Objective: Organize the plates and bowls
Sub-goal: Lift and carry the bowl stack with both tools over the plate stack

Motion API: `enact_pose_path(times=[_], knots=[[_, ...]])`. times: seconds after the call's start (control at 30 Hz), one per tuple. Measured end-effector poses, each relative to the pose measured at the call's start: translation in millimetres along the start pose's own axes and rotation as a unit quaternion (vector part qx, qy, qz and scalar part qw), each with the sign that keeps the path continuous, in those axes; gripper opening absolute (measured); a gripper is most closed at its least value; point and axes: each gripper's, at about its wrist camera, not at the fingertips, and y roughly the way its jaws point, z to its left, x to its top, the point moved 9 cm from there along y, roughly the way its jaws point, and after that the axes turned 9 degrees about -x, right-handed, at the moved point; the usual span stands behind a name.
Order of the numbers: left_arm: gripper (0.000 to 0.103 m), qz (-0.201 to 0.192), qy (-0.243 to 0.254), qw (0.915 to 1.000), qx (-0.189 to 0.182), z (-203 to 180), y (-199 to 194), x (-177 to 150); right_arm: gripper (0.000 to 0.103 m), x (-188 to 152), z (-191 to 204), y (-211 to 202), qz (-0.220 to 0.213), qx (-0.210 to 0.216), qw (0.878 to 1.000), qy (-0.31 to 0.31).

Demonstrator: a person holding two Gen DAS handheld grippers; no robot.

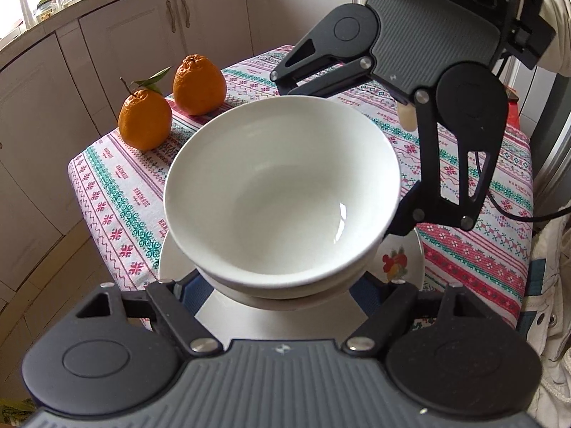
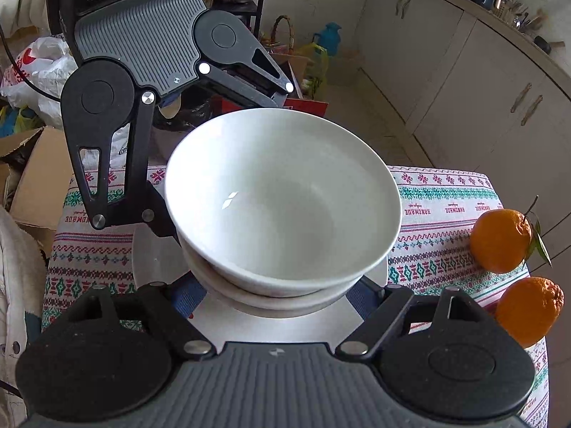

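On the plate (image 1: 403, 260) sit nested white bowls (image 1: 282, 192) — left gripper (image 1: 282, 285) and right gripper (image 2: 282, 285) spread wide on opposite sides, cradling the stack, seemingly for steadiness.

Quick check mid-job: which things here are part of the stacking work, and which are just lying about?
Job:
top bowl
lower bowl nested under it
plate beneath the stack
left claw and right claw, each spread around the bowls

Lying about:
two oranges
patterned tablecloth
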Motion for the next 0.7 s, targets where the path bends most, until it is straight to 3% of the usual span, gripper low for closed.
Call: enact_pose_path(times=[0.7], knots=[[0.083,-0.011,-0.003,0.9999,-0.004,3.4,-0.9,2.3,0.087,-6.1,-15.1,13.6,0.0,0.037,0.998,0.049]])
